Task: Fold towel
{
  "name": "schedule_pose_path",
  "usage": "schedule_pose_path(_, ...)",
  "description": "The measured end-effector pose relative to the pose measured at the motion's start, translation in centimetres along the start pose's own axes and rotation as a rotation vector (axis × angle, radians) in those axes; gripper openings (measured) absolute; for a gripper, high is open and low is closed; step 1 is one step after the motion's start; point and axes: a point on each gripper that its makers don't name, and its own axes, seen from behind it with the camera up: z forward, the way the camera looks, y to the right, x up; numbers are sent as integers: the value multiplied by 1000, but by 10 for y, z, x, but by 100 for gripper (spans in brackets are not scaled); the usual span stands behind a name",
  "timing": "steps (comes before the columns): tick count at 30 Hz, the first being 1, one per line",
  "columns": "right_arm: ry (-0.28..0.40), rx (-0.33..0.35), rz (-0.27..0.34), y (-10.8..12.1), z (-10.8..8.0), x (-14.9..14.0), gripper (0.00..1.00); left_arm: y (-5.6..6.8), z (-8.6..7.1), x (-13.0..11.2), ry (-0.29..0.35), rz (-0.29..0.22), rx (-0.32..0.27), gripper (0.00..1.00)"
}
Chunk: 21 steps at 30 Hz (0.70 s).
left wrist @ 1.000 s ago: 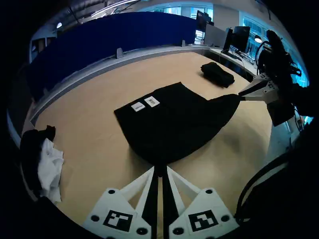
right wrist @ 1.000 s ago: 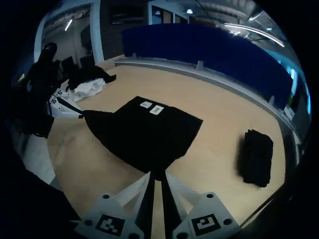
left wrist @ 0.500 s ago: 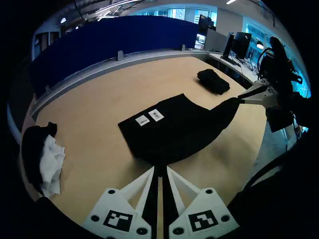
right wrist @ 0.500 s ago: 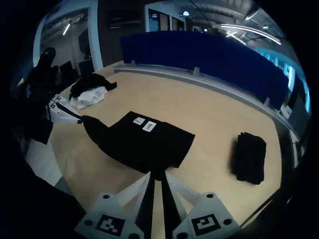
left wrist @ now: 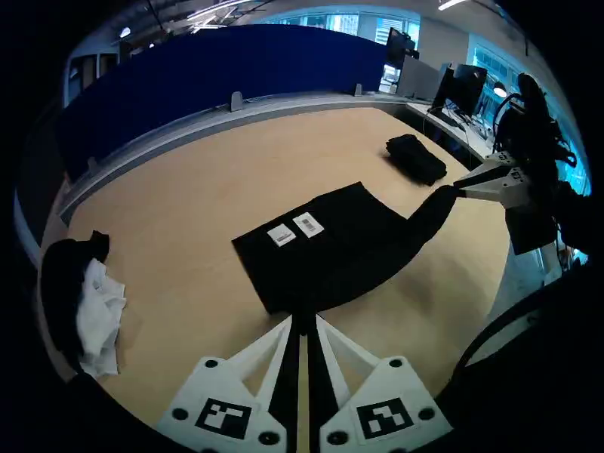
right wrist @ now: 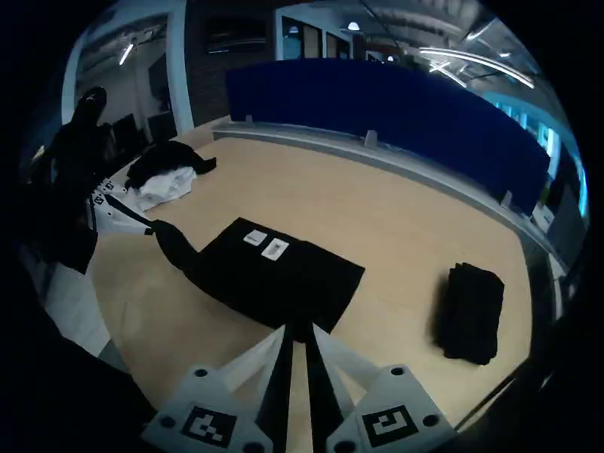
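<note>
A black towel (left wrist: 332, 241) with two white labels (left wrist: 294, 230) lies partly on the wooden table (left wrist: 189, 196). Its near edge is raised between two held corners. My left gripper (left wrist: 304, 317) is shut on one corner at the bottom of the left gripper view. At the right of that view, the right gripper (left wrist: 459, 189) pinches the other corner. In the right gripper view the towel (right wrist: 279, 275) runs from my right gripper (right wrist: 300, 326) up to the left gripper (right wrist: 153, 224) at the left edge.
A folded black stack (left wrist: 414, 157) (right wrist: 469, 311) rests on the table beyond the towel. A heap of black and white cloth (left wrist: 79, 302) (right wrist: 167, 170) lies at the opposite end. A blue partition (left wrist: 211, 75) lines the far edge, and monitors (left wrist: 460, 83) stand at the corner.
Both grippers have risen and drawn back with their corners. The towel's near part has lifted and stretched taut, and less of it lies flat on the table.
</note>
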Motion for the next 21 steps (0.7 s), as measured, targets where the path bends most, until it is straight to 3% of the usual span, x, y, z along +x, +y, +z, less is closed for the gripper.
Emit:
schedule_pose_path(10, -11, -22, -17, 30, 42, 18, 11, -27, 39, 19, -40, 15, 16, 6)
schedule_pose_path(21, -53, -13, 18, 55, 91, 12, 11, -46, 90, 15, -101, -6, -5, 7)
